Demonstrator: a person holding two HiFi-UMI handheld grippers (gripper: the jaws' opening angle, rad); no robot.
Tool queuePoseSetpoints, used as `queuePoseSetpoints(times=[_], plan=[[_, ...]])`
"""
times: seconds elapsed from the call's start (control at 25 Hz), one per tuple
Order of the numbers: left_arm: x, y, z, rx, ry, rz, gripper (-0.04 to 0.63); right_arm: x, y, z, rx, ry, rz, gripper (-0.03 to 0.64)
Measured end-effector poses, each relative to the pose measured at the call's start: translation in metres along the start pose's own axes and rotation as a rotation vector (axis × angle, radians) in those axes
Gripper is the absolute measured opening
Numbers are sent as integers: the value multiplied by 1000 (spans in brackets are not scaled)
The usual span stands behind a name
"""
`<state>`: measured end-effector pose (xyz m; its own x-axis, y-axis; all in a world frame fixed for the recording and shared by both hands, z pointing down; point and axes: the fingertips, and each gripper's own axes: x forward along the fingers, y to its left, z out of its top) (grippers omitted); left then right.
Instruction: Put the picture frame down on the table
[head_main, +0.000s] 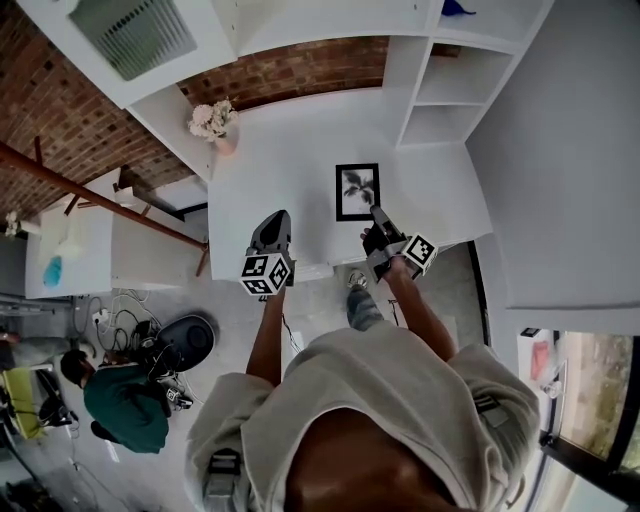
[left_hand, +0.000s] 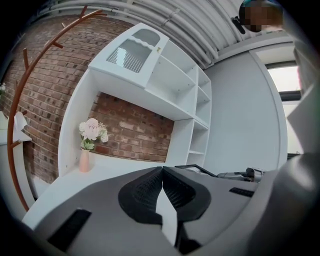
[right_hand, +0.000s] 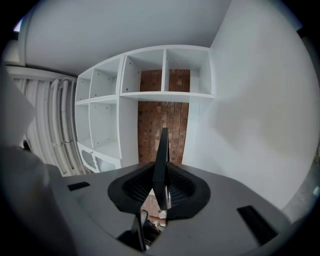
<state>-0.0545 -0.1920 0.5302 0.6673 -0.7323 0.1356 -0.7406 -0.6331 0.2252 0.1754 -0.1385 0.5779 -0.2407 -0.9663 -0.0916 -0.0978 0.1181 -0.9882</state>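
A black picture frame with a plant print lies flat over the white table, near its front right part. My right gripper is shut on the frame's near edge. In the right gripper view the dark frame edge stands thin between the closed pads. My left gripper hovers over the table's front edge, left of the frame, shut with nothing in it. From the left gripper view the frame looks level with the tabletop; whether it rests on it I cannot tell.
A pink vase of pale flowers stands at the table's back left corner. White shelving rises behind and to the right, against a brick wall. A brown rail runs at the left. A person in green crouches on the floor.
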Motion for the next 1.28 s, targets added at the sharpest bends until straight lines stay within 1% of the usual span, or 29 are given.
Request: queuePoseSetpoints(times=[0.4,0.64,0.8,1.04,1.28], plan=[[82,2,29,15,0,23,17,58,1,64,5,26,21,84],[121,0,42,26,-5,27,17,84,-2,95,3,36,24,84],[146,3,47,26,-7,45,17,107,-6,116,18,43,32,84],[173,13,52,37,1,73,17,139,-13,137,29,66,42,84],[180,24,47,35,16,108,17,155,-30,141,42,101,15,84]])
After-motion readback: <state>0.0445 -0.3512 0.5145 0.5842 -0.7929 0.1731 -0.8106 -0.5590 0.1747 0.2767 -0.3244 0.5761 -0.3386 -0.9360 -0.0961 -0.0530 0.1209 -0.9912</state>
